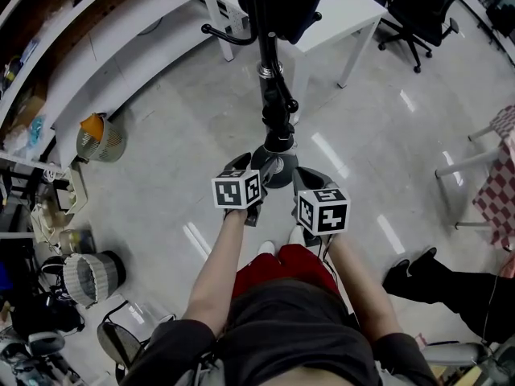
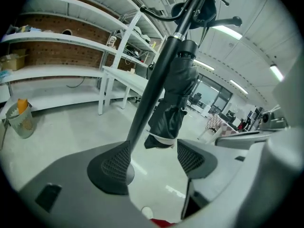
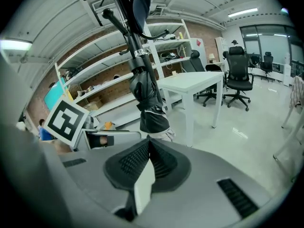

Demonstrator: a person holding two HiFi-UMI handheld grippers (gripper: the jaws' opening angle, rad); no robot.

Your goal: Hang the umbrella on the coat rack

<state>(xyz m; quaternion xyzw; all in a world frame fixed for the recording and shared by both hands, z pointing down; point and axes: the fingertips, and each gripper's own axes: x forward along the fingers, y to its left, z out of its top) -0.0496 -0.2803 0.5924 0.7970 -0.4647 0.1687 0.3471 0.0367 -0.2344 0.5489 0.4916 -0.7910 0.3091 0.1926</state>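
Observation:
The black coat rack rises from a round base on the pale floor. A folded black umbrella hangs along its pole. In the left gripper view the umbrella hangs just beyond my left gripper, whose jaws stand open with nothing pressed between the pads. My right gripper is shut with nothing in it, and the umbrella hangs ahead of it. In the head view my left gripper and my right gripper flank the rack's base.
A white table and a black office chair stand behind the rack. White shelves and a wire bin are at the left. A checked cloth and a person's dark legs are at the right.

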